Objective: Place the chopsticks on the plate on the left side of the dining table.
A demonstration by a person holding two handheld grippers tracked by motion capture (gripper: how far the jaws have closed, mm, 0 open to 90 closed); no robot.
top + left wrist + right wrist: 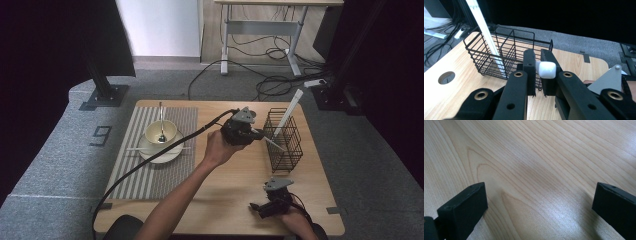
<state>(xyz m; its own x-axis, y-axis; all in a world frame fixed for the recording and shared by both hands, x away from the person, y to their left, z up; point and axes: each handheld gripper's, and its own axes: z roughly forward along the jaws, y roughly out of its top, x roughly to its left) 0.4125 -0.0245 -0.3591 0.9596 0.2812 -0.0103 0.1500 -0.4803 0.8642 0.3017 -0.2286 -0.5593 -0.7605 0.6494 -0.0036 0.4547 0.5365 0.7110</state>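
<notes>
High view, left claw (pixel 256 131) clamps white utensil (pixel 272 142), pointing into basket (pixel 286 145)

My black fingers (pixel 529 65) are pinching a white utensil (pixel 547 70); the black wire basket (pixel 499 53) is sitting on the pale wood-grain worktop (pixel 454 90), the placemat (pixel 150 172) showing grey stripes.

One wire basket (pixel 283 139), one bowl (pixel 160 132), two white chopsticks (pixel 290 107).

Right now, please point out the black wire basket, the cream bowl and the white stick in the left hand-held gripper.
Black wire basket (pixel 285 145), high view, front wall.
Cream bowl (pixel 160 132), high view, rim.
White stick (pixel 547 70), left gripper view, end.
</notes>
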